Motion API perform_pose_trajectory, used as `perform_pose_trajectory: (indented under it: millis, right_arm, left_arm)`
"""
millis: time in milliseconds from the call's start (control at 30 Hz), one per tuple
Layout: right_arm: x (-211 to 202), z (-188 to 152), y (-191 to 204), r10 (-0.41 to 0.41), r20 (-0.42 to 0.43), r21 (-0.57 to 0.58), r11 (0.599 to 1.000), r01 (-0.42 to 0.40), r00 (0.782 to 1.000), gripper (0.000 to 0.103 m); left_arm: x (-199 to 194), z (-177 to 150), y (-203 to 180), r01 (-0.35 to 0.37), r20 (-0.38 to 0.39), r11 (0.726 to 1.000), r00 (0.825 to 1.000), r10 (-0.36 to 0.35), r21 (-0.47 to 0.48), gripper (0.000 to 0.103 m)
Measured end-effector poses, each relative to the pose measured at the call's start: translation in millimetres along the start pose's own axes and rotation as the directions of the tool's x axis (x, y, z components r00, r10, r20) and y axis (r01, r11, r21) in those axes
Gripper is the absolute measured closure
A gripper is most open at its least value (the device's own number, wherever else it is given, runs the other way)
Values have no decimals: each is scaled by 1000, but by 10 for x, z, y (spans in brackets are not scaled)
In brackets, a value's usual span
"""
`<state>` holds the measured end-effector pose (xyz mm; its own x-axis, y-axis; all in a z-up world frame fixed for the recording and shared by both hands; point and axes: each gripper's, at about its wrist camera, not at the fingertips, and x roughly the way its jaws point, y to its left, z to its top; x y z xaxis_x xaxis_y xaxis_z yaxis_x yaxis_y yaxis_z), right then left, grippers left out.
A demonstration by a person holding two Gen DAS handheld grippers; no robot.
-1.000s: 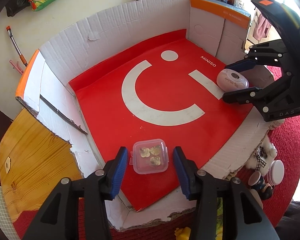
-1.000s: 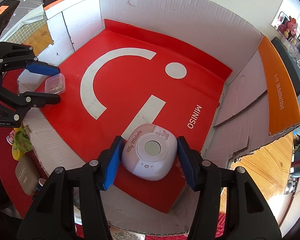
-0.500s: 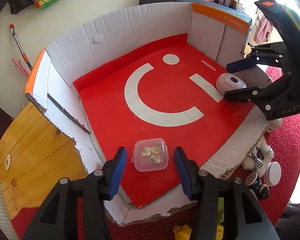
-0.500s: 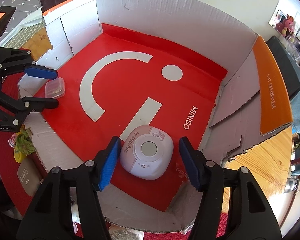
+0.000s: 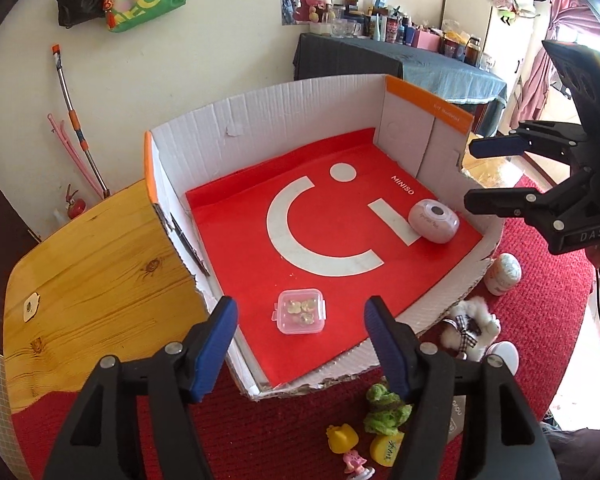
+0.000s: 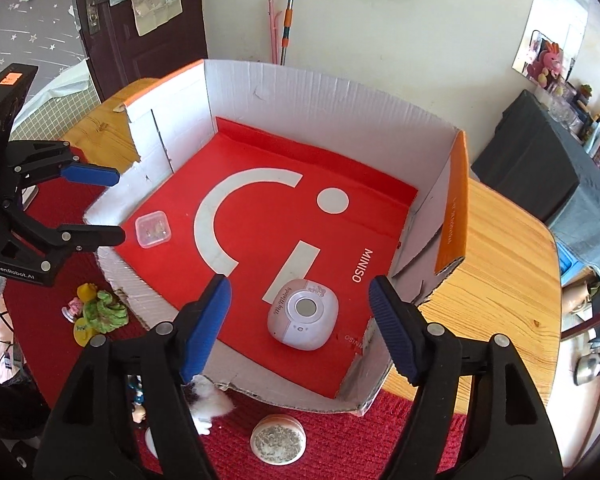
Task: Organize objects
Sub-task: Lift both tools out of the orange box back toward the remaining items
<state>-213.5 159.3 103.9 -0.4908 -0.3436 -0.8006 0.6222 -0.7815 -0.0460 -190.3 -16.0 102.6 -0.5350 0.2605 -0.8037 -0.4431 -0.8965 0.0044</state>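
Both sets of jaws stand spread wide with nothing between them: the left gripper (image 5: 300, 320) hangs above the near left edge of the cardboard box (image 5: 300, 120), and the right gripper (image 6: 300, 300) hangs above its near right edge. Just ahead of the left gripper's blue pads, a small clear plastic case (image 5: 301, 311) with its lid shut lies flat on the red liner (image 5: 240, 240), holding a few small pale, yellowish pieces too small to identify. Ahead of the right gripper, a rounded pink device (image 6: 303, 320) with a grey circle on top and "My Melody" lettering rests on the same liner near the box's right wall, well apart from the case. The liner covers the box floor and carries a white smiley mark and the word MINISO. The box is open-topped, with white corrugated walls, orange flaps and a torn low front edge, and sits partly on a wooden table (image 5: 80, 280). On the red carpet (image 5: 540, 300) outside the front edge lie a white plush toy (image 5: 470, 330), a green frilly piece (image 5: 386, 406), yellow figures (image 5: 342, 438) and a round shallow tin (image 6: 278, 438) with greyish speckled contents.
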Motion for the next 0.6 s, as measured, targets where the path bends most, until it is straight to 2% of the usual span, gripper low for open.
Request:
perform_pose_trajectory:
  millis: [233, 400, 533, 600]
  right_arm:
    - [-305, 7, 238, -17, 106, 19, 1000, 15, 994, 21]
    - [-549, -87, 383, -31, 173, 36, 999, 25, 984, 16]
    - [-692, -197, 529, -58, 239, 47, 998, 48, 969, 9]
    - [-752, -279, 598, -76, 267, 57, 996, 63, 961, 9]
  left_arm:
    - [-334, -62, -136, -7, 113, 1000, 993, 9, -23, 24]
    - [-591, -185, -255, -33, 199, 999, 979, 38, -28, 16]
    - [-725, -327, -275, -31, 249, 997, 967, 50, -77, 14]
    - [-785, -411, -295, -39, 278, 995, 958, 64, -96, 9]
